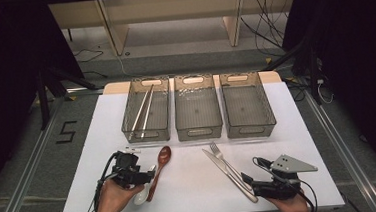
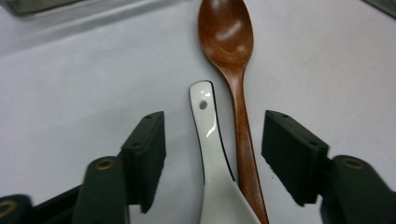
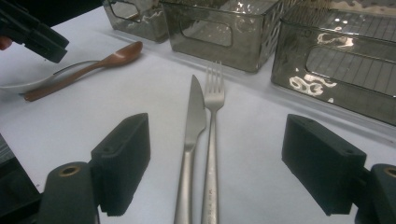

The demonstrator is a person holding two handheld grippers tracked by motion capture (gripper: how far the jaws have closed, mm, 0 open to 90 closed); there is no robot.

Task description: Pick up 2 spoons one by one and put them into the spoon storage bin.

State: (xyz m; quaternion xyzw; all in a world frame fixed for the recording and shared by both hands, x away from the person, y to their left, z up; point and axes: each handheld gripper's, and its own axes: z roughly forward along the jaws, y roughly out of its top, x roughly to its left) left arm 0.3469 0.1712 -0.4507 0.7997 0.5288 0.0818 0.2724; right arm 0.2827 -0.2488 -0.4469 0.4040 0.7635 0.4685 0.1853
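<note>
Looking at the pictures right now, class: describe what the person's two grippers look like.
Both are black two-jaw tools. The left gripper has block-shaped black jaws with brass-coloured screw holes, and a black cable loops from its body. The right gripper carries a grey three-cornered plate on top and trails a black cable. No sleeves show on the forearms.

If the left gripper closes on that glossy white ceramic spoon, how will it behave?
The glossy white ceramic spoon looks glazed and shiny, so it may slip between the left gripper's open jaws. It is probably rigid and chip-prone. The brown wooden spoon lies against it between the jaws and may get pinched too.
</note>
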